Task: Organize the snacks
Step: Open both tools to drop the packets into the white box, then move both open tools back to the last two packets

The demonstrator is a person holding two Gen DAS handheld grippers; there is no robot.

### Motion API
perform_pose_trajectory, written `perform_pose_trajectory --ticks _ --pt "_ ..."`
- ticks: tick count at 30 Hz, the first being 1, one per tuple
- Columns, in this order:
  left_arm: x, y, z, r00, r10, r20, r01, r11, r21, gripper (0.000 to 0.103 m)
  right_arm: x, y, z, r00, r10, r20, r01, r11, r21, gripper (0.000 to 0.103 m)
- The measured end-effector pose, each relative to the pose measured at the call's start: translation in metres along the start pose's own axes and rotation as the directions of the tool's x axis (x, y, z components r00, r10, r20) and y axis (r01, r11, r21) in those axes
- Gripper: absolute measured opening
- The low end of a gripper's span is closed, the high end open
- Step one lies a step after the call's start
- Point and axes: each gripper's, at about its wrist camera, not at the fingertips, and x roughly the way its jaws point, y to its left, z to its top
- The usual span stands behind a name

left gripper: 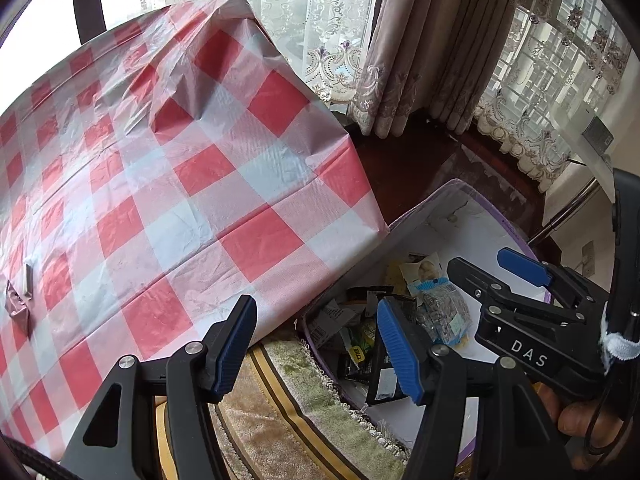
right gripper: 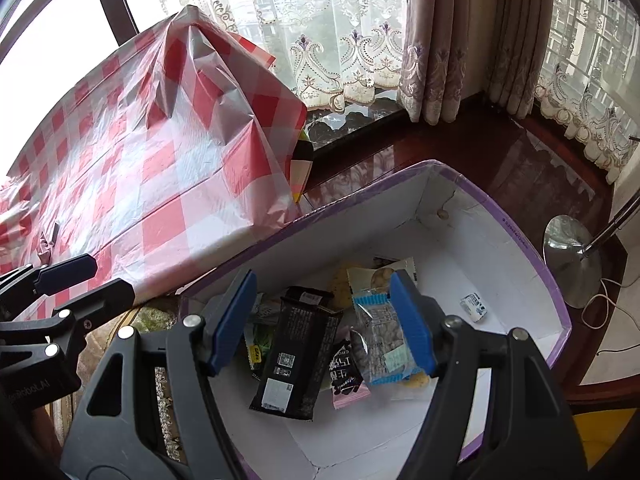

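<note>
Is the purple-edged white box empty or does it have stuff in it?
Partly filled. The purple-edged white cardboard box holds a pile of snack packets, including a long black packet, while much of its white floor stays bare.

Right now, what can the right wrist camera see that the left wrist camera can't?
Only the right wrist view shows the long black packet, the small white packet alone in the box, and the round metal lamp base. Only the left wrist view shows the crumpled pink wrapper on the tablecloth. Both show the checked tablecloth, the purple-edged box, the blue-edged clear packet and lace curtains.
</note>
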Motion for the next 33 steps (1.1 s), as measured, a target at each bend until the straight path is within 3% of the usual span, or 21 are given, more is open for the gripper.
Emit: perform_pose_trajectory --ticks 11,17,22,29,33 --pt "-0.023 0.065 -0.010 0.998 0.022 0.061 -0.013 0.989 -0.147 0.063 -0.008 0.062 0.005 0.999 0.046 0.009 -0.046 0.997 -0.061 0.072" --pt "-0.037 0.123 -0.022 0.994 0.060 0.097 -0.030 0.959 -0.281 0.063 -0.007 0.115 0.007 0.996 0.095 0.004 -0.093 0.987 -0.133 0.073" --pt "-0.052 0.185 -0.037 0.983 0.125 0.131 -0.059 0.905 -0.420 0.063 -0.005 0.155 0.005 0.992 0.125 -0.006 -0.124 0.974 -0.190 0.074" --pt "-0.067 0.283 -0.065 0.962 0.240 0.128 -0.114 0.785 -0.609 0.058 0.005 0.201 0.005 0.990 0.141 -0.022 -0.142 0.955 -0.260 0.074" --pt "-0.065 0.328 -0.075 0.958 0.265 0.109 -0.125 0.728 -0.674 0.055 0.011 0.223 0.007 0.988 0.150 -0.024 -0.150 0.948 -0.281 0.074"
